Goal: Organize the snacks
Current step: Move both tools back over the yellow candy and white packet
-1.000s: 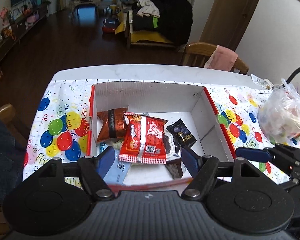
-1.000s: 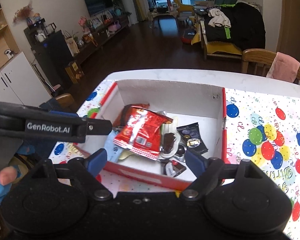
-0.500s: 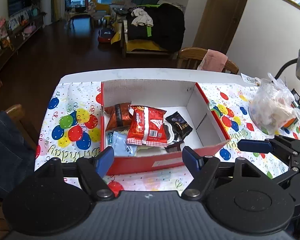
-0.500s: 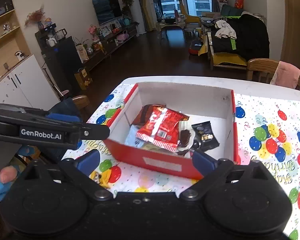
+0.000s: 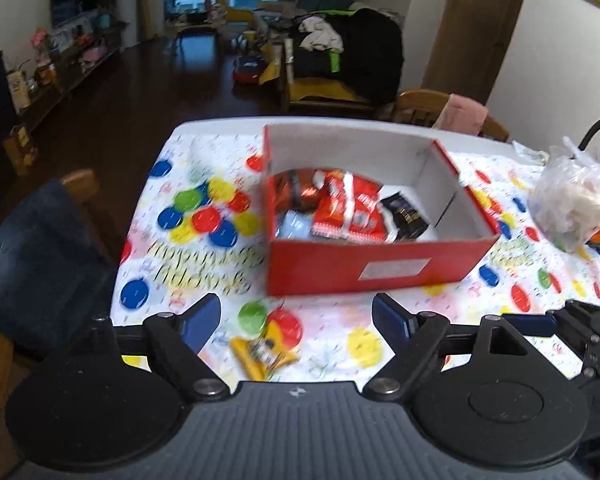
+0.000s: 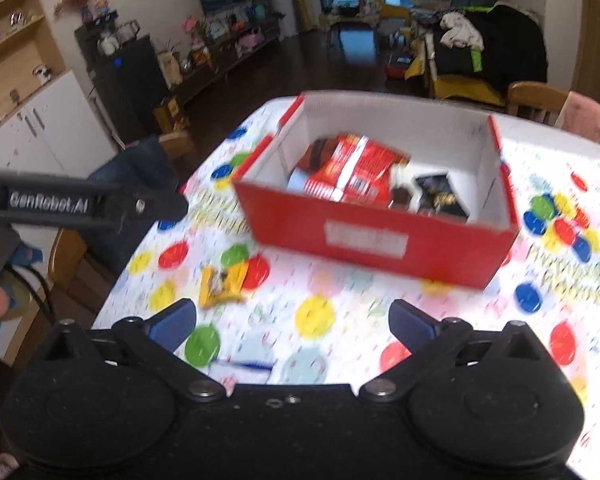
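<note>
A red cardboard box point(image 5: 364, 266) point(image 6: 284, 216) stands on the balloon-print tablecloth and holds several snack packets, with a red packet point(image 5: 346, 210) point(image 6: 352, 172) on top and a black packet point(image 5: 406, 216) beside it. A small yellow snack packet point(image 5: 262, 354) point(image 6: 222, 282) lies on the cloth in front of the box. My left gripper point(image 5: 296, 320) is open and empty, just above the yellow packet. My right gripper point(image 6: 292, 322) is open and empty, to the right of that packet. A white and blue packet point(image 6: 242, 368) lies near the right gripper's base.
A clear plastic bag point(image 5: 572, 204) with items sits at the table's right side. A chair with dark blue cloth point(image 5: 36, 264) stands at the left edge. A wooden chair with a pink cloth point(image 5: 464, 114) is behind the table.
Both grippers have pulled back and away from the box towards the table's near edge. The yellow packet on the cloth has come into view. Both stay open and empty.
</note>
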{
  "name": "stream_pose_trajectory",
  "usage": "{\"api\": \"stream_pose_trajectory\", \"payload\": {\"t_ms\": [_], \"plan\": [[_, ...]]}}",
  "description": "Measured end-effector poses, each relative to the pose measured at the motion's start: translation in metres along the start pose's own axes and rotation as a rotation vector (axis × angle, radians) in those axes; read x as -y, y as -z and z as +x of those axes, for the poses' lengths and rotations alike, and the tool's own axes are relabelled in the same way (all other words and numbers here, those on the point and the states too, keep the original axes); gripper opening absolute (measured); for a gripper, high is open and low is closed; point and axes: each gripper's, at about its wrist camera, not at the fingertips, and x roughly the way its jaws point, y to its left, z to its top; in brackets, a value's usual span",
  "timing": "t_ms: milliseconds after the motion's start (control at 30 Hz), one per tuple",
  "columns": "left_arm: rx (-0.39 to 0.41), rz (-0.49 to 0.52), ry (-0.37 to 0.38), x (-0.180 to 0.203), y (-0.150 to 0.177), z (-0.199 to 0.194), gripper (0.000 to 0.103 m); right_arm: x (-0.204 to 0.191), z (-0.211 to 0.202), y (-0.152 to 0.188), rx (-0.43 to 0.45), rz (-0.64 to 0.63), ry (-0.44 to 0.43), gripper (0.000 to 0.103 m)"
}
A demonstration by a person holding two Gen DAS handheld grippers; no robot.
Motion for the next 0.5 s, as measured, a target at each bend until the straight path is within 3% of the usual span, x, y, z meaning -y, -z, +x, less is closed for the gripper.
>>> {"api": "stream_pose_trajectory", "payload": {"t_ms": [500], "plan": [[-0.053, -0.085, -0.061, -0.036, 0.049, 0.003, 0.083, -0.038, 0.054, 0.053, -0.174, -0.045, 0.027, 0.102]]}}
